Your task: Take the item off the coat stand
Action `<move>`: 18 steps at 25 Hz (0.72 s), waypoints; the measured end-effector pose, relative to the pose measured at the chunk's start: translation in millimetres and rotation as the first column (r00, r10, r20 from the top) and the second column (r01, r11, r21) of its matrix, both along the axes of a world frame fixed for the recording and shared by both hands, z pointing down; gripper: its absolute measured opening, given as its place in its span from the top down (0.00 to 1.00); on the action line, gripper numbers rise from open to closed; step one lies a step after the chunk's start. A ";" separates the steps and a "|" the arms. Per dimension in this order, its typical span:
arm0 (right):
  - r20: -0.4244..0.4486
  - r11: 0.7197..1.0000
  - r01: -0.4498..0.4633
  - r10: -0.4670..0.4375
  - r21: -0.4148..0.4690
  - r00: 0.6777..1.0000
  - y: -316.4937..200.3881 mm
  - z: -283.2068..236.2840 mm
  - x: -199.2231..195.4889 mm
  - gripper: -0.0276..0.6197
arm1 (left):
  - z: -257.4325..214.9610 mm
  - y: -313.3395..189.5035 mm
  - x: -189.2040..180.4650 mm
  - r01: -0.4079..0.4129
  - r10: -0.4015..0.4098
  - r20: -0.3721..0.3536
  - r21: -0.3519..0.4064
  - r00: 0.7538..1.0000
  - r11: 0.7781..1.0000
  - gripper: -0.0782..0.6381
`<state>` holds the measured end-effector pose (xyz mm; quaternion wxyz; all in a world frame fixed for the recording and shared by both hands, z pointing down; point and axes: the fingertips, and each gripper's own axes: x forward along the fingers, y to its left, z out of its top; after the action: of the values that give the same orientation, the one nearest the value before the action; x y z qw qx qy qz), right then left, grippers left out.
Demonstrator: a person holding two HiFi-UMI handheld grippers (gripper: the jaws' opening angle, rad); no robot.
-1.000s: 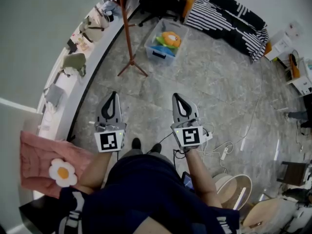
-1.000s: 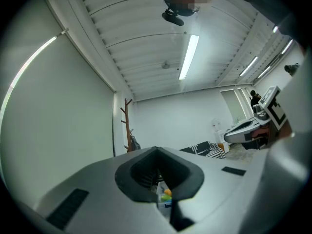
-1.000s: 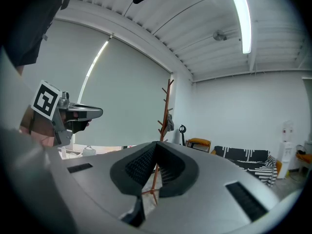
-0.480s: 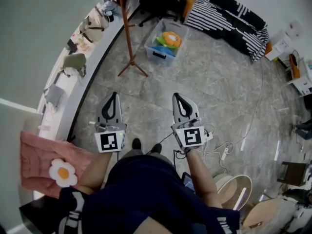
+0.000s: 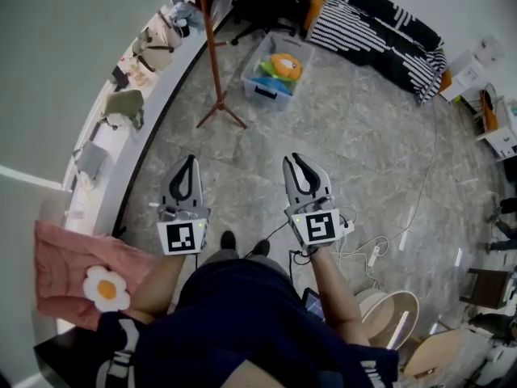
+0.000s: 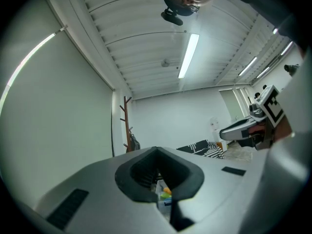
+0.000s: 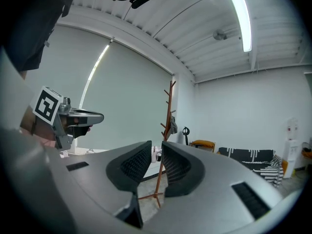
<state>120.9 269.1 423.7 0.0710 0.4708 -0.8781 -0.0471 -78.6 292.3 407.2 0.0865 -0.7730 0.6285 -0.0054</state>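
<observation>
The coat stand (image 5: 212,55) is a thin red-brown pole on splayed feet, standing on the stone floor ahead and to the left by the wall ledge. In the right gripper view the stand (image 7: 167,112) shows pegs, and a small dark item (image 7: 173,126) hangs on one of them. The left gripper view shows the same stand (image 6: 127,126) far off. My left gripper (image 5: 187,162) is held low in front of me, jaws together and empty. My right gripper (image 5: 297,162) is beside it; its jaws are opening, with a narrow gap and nothing between them. Both are well short of the stand.
A clear plastic bin (image 5: 273,69) of bright toys sits right of the stand. A striped black-and-white sofa (image 5: 376,27) lies beyond. The white ledge (image 5: 121,111) along the left wall carries several objects. A pink cushion (image 5: 69,265) is at my left, and cables (image 5: 367,253) and a round stool (image 5: 392,314) at my right.
The right gripper's jaws have parted a little from fully closed. Both grippers have stayed almost where they were.
</observation>
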 end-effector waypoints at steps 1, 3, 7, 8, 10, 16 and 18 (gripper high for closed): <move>0.005 1.000 0.000 0.000 0.013 1.000 -2.0 -0.3 -0.4 0.81 | -0.1 -0.5 -0.3 -0.001 0.001 0.000 0.001 1.000 1.000 0.86; 0.013 0.999 -0.004 0.004 0.035 1.000 -6.6 -2.0 -0.8 0.70 | -0.3 -2.4 -1.4 -0.002 0.002 -0.003 0.002 1.000 1.000 0.86; 0.010 0.999 -0.001 0.000 0.051 1.000 -13.5 -6.6 -5.9 0.53 | 0.0 -5.1 -6.3 -0.004 0.004 0.001 0.002 1.000 1.000 0.86; 0.007 0.999 0.007 -0.008 0.051 1.000 -14.5 -7.4 -9.0 0.51 | 0.0 -5.0 -8.5 -0.005 0.005 0.001 0.001 1.000 1.000 0.86; -0.002 0.998 0.025 -0.024 0.049 1.000 -18.6 -9.4 -18.2 0.49 | 0.4 -6.7 -15.2 -0.007 0.007 -0.001 -0.003 1.000 1.000 0.86; -0.009 0.998 0.039 -0.039 0.058 0.999 -41.4 -16.5 -57.3 0.47 | 3.2 -17.0 -48.0 -0.034 0.034 -0.018 -0.007 0.999 0.999 0.86; -0.014 0.997 0.034 -0.033 0.065 0.999 -49.6 -18.3 -69.8 0.47 | 4.9 -19.3 -59.2 -0.045 0.044 -0.021 -0.009 0.999 0.999 0.86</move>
<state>51.1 219.5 405.4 0.0603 0.4578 -0.8834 -0.0801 -137.8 273.0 412.0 0.0764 -0.7872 0.6120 0.0015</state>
